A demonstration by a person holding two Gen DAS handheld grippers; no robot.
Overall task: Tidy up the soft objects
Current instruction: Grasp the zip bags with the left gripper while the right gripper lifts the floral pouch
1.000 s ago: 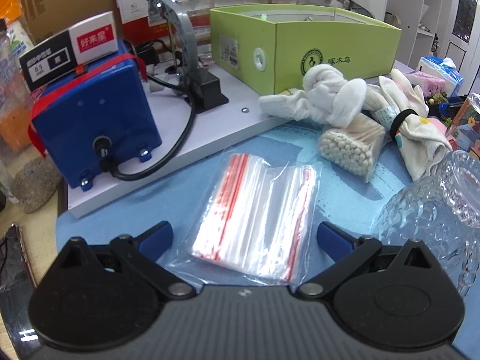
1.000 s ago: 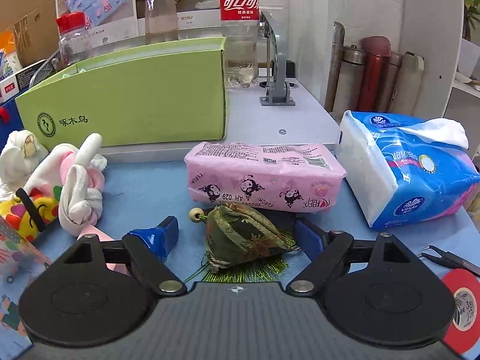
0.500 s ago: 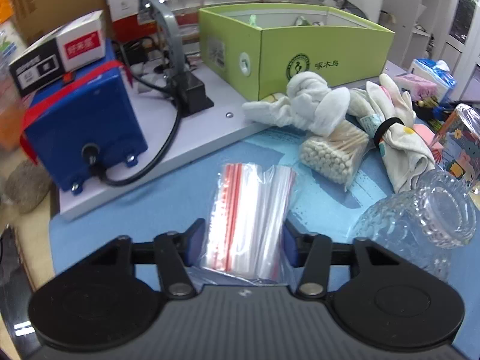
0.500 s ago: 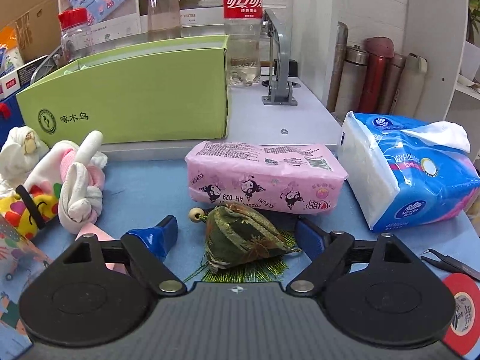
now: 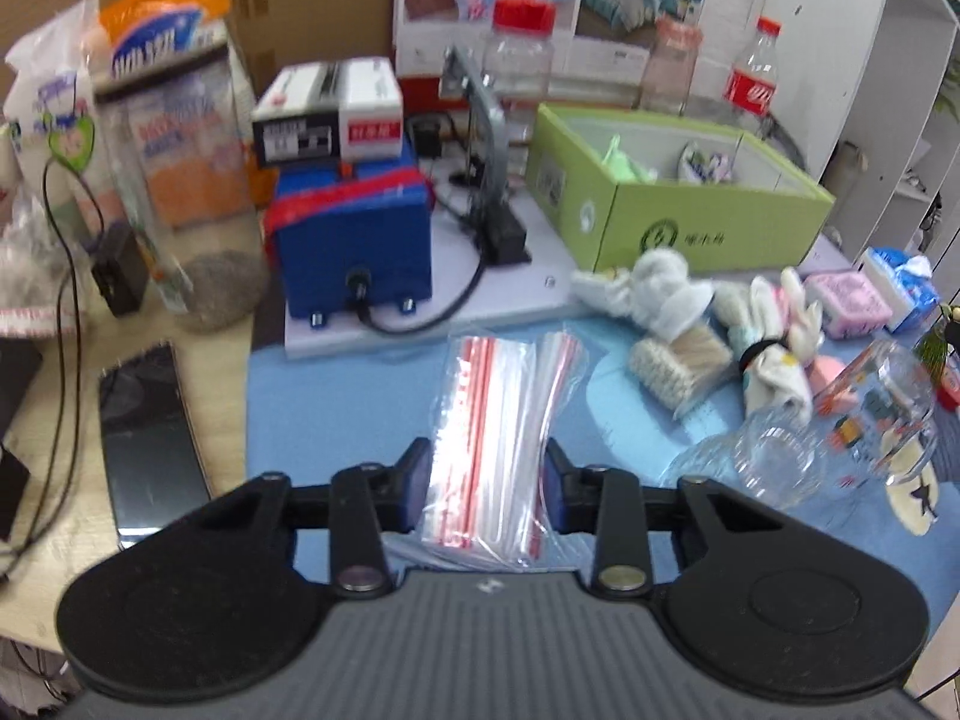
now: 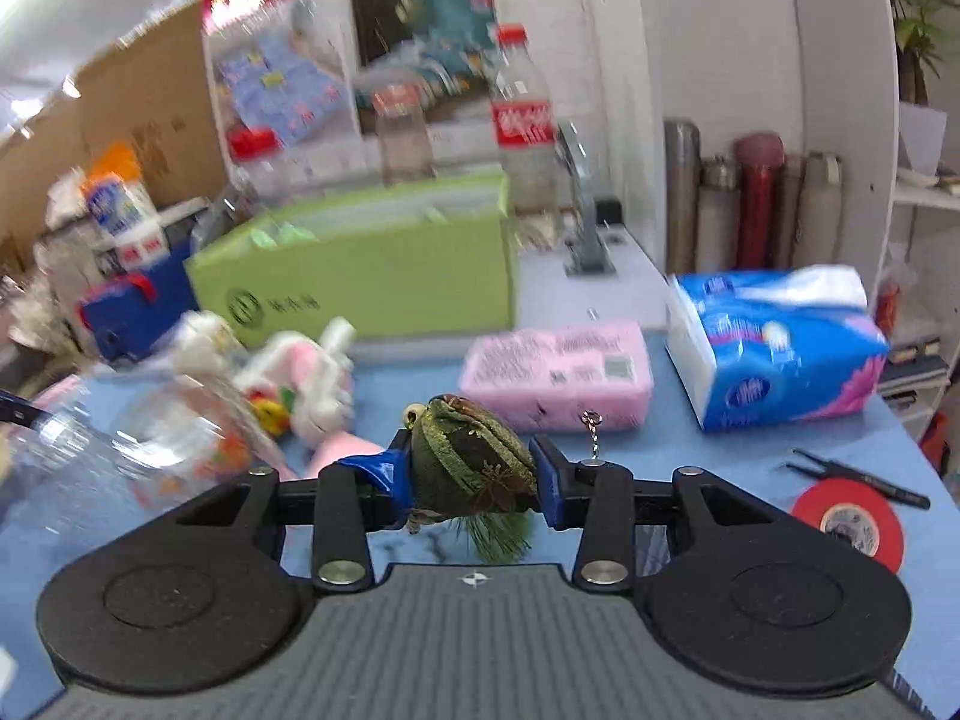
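My left gripper (image 5: 486, 489) is shut on a pack of clear zip bags with red stripes (image 5: 498, 432) and holds it above the blue mat. My right gripper (image 6: 471, 477) is shut on a green embroidered pouch (image 6: 474, 459) with a tassel and holds it lifted off the mat. The open green box (image 5: 678, 210) stands at the back with a few soft items inside; it also shows in the right wrist view (image 6: 360, 282). Knotted white socks (image 5: 654, 294) and a bundled cloth toy (image 5: 774, 336) lie in front of the box.
A blue machine (image 5: 354, 240) on a white board is at back left. A bag of cotton swabs (image 5: 678, 366) and a glass jar (image 5: 828, 432) lie right. A pink tissue pack (image 6: 558, 372), blue tissue pack (image 6: 774, 348), red tape roll (image 6: 846, 522), a phone (image 5: 144, 432).
Both grippers have risen. The left one closed on the zip bags and lifted them. The right one closed on the green pouch and lifted it off the mat.
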